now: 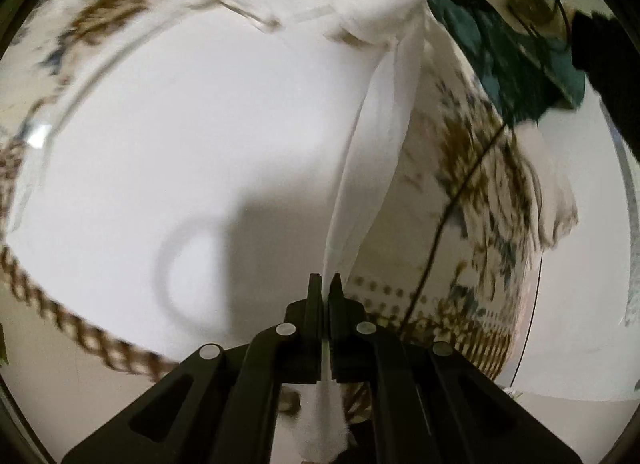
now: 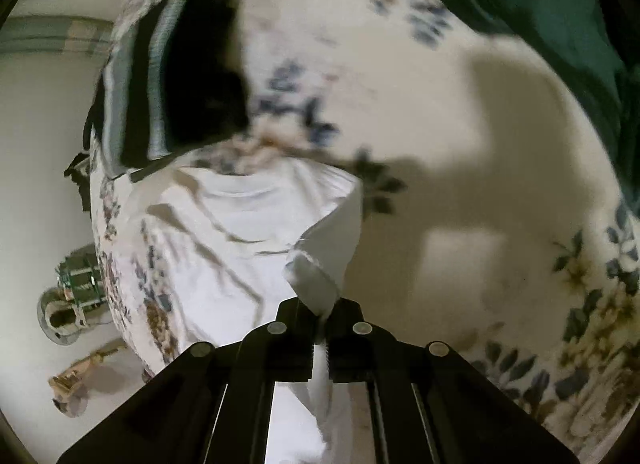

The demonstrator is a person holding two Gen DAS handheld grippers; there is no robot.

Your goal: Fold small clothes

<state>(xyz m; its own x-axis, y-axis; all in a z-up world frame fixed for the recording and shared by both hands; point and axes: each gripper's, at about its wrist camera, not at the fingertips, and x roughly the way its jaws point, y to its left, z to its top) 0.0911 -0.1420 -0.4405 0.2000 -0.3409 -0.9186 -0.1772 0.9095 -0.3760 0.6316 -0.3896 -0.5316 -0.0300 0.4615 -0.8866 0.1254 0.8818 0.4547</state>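
Note:
A white garment (image 1: 192, 135) lies spread over a floral bedsheet (image 1: 472, 191). My left gripper (image 1: 325, 284) is shut on an edge of it, and a taut fold of white cloth rises from the jaws toward the top right. In the right wrist view the same white garment (image 2: 240, 240) lies wrinkled on the sheet, and my right gripper (image 2: 320, 316) is shut on a hemmed corner of it, lifted a little off the bed. Both views are motion-blurred.
A folded black and grey striped garment (image 2: 176, 75) lies on the bed beyond the white one. Dark green cloth (image 2: 540, 3) lies at the far right. The bed edge drops to a pale floor with shoes (image 2: 64, 316) at the left.

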